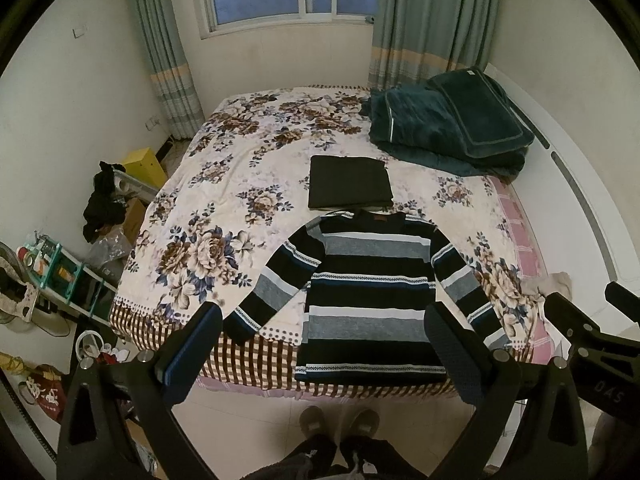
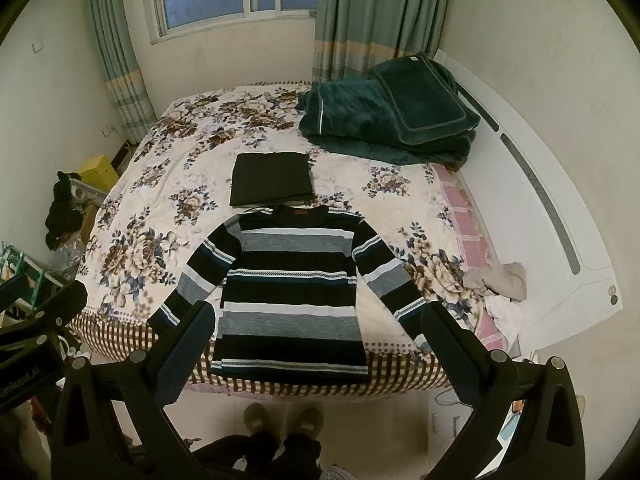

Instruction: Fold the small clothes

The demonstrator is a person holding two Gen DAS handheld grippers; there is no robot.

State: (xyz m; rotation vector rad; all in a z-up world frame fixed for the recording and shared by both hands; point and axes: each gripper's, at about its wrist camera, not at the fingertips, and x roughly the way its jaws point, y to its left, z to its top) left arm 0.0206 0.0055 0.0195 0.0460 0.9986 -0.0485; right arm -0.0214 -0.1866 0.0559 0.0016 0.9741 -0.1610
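Note:
A striped long-sleeved sweater (image 1: 368, 280) in black, grey, white and blue lies flat on the floral bedspread (image 1: 224, 200), sleeves spread, hem at the near edge. It also shows in the right wrist view (image 2: 292, 280). A folded black garment (image 1: 350, 182) lies just beyond its collar, also seen in the right wrist view (image 2: 272, 178). My left gripper (image 1: 324, 336) is open and empty, held high above the bed's near edge. My right gripper (image 2: 316, 336) is open and empty at a similar height, and it shows at the right edge of the left wrist view (image 1: 592, 332).
A dark green blanket pile (image 1: 448, 124) sits at the bed's far right. A beige cloth (image 2: 500, 280) lies at the right edge by the white headboard (image 2: 540, 184). Clutter, a yellow box (image 1: 144, 166) and a teal rack (image 1: 60, 268) stand left of the bed. The person's slippers (image 1: 340, 420) are on the floor.

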